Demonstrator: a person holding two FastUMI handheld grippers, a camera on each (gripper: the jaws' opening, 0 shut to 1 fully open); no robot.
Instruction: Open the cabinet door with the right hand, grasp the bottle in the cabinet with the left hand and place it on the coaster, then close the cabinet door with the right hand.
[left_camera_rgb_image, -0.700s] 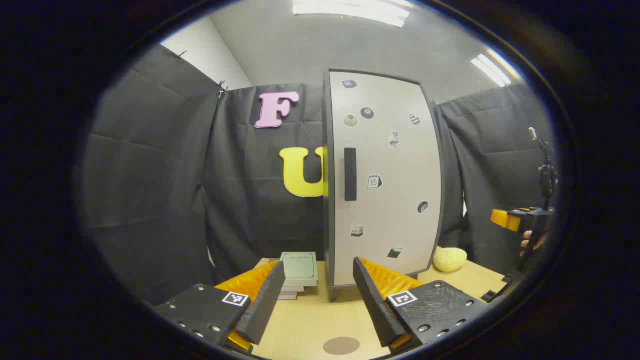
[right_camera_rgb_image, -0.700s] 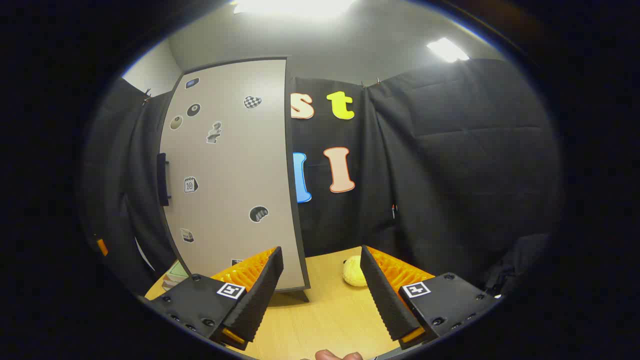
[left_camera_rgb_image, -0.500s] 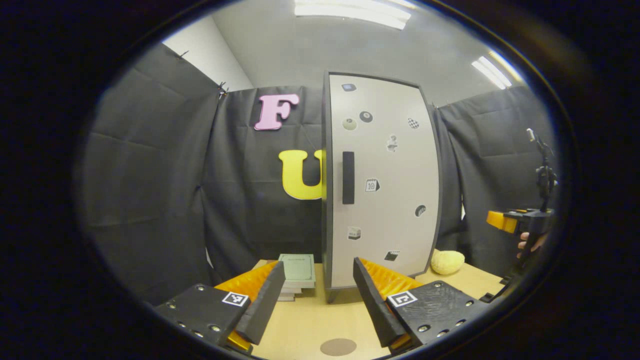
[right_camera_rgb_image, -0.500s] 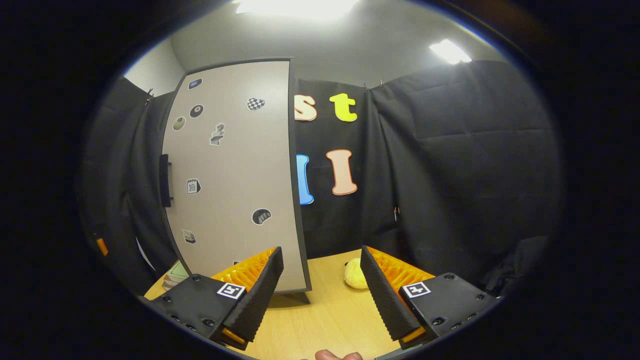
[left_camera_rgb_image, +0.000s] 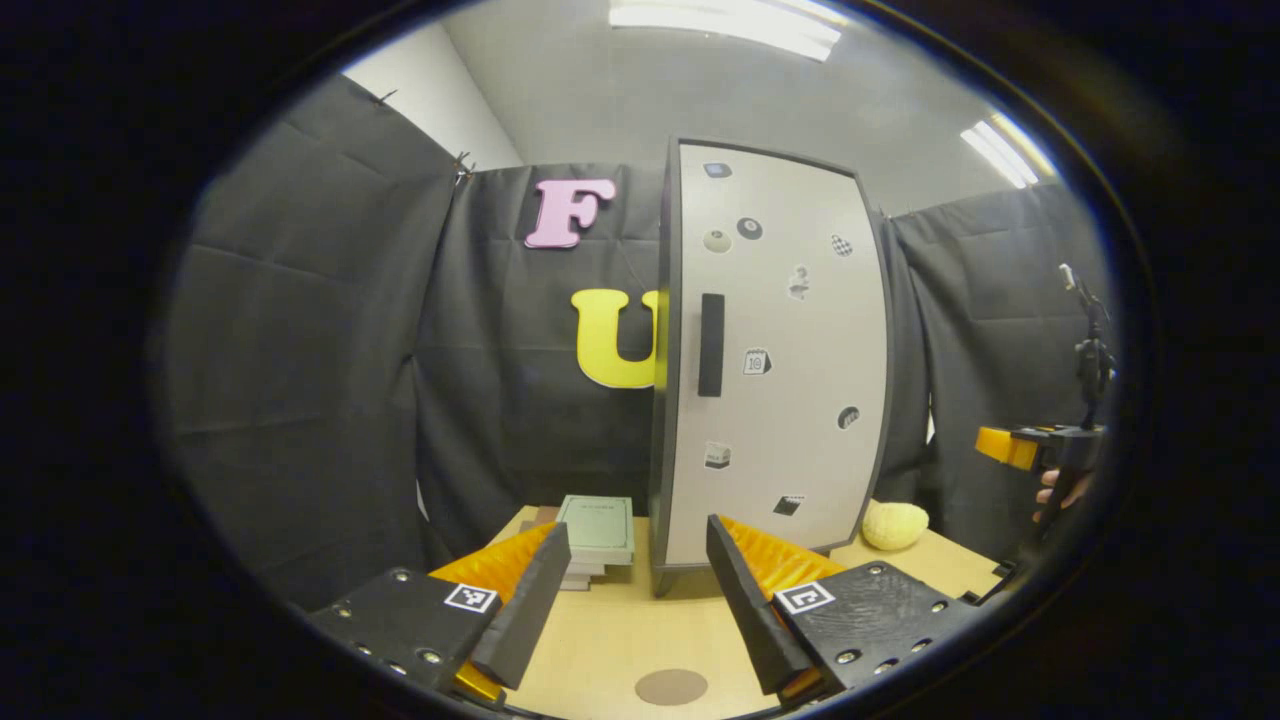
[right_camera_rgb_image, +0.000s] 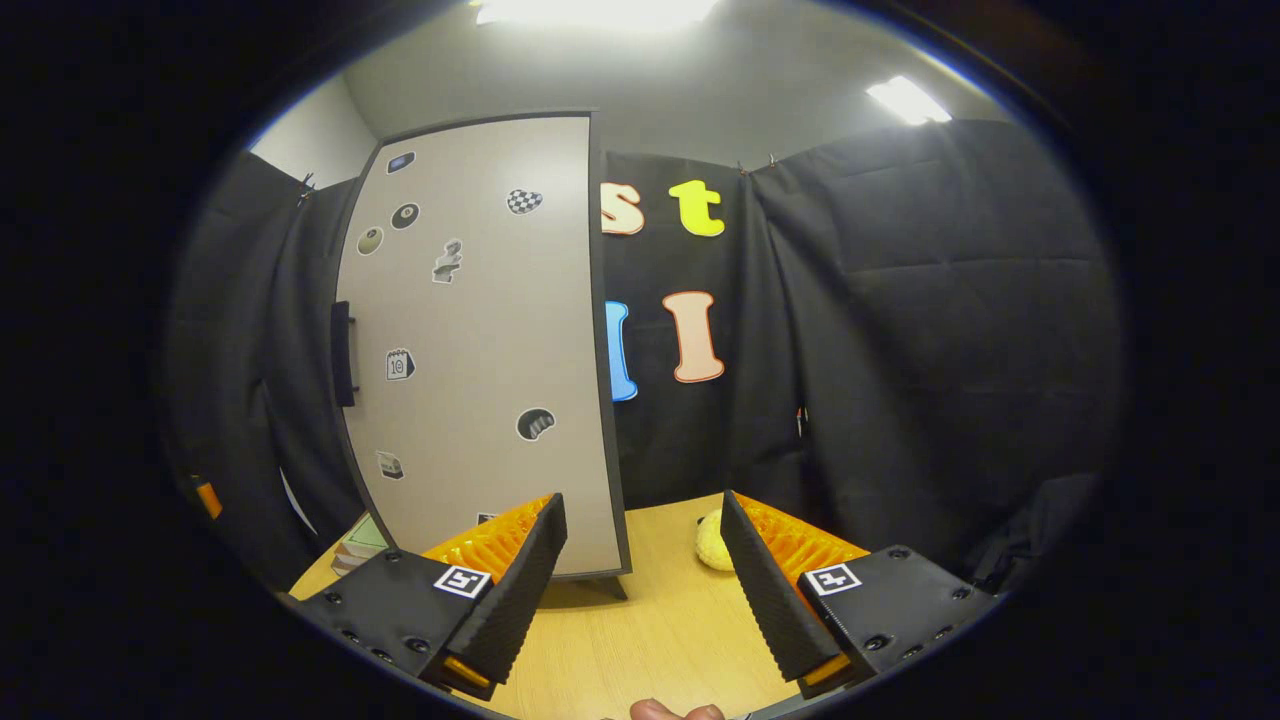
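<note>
The bottle cannot be seen; going by the task it sits inside the cabinet (left_camera_rgb_image: 770, 350), whose door (right_camera_rgb_image: 480, 340) stands flat and closed, so nothing of the job looks done yet. The handle (left_camera_rgb_image: 711, 345), a dark vertical bar near the door's left edge, is untouched. The coaster (left_camera_rgb_image: 671, 686), a brown disc on the worktop (right_camera_rgb_image: 660, 620), lies bare in front of the cabinet, just ahead of the left gripper (left_camera_rgb_image: 635, 610); its jaws are spread and hold nothing. The right gripper (right_camera_rgb_image: 640, 590) hangs well short of the door, jaws likewise parted and empty, aimed past the door's right edge rather than at the handle. Left to do: opening, fetching the bottle, setting it on the coaster, closing. Beside the cabinet lie stacked books (left_camera_rgb_image: 597, 528) and a yellow sponge (left_camera_rgb_image: 895, 524).
</note>
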